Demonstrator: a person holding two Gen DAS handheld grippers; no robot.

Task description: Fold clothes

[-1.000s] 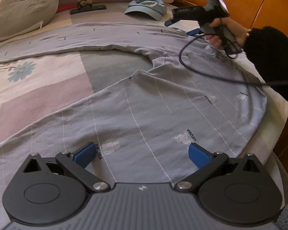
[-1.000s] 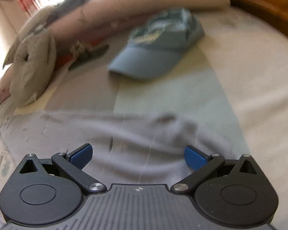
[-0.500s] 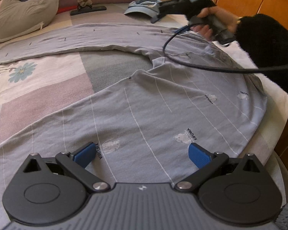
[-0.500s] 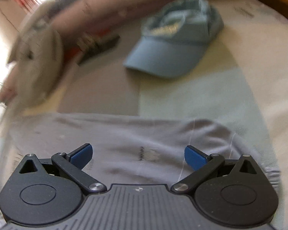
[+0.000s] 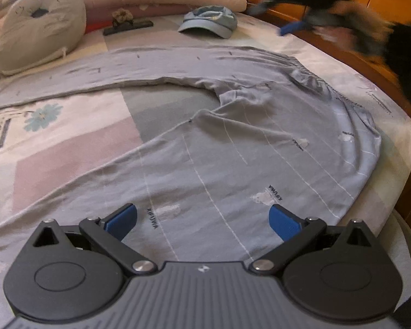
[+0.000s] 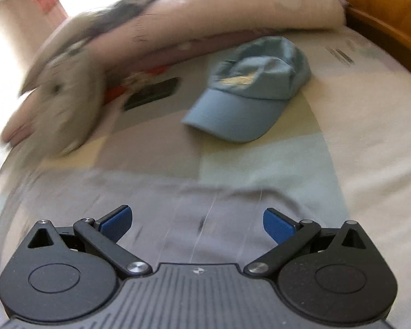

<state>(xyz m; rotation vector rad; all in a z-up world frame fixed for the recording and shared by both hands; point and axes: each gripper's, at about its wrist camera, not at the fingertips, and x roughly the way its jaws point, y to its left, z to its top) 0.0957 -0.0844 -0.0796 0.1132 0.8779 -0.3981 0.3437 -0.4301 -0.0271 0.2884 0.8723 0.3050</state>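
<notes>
While spread flat across the bed (image 5: pixel 68 148), grey pants (image 5: pixel 233 164) with legs running far left. Left tongs (image 5: pixel 202 219) wide apart, just over the near leg. Right tongs (image 6: pixel 197 224) spread too, empty, over the far leg, blue cap (image 6: pixel 249 93) beyond.

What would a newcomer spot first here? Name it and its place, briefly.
The grey pyjama trousers spread in an arc across the patchwork bedspread, filling the left wrist view. Next, the blue cap beyond the trousers, near the long pink bolster. Both grippers, left and right, hover open above the fabric.
</notes>
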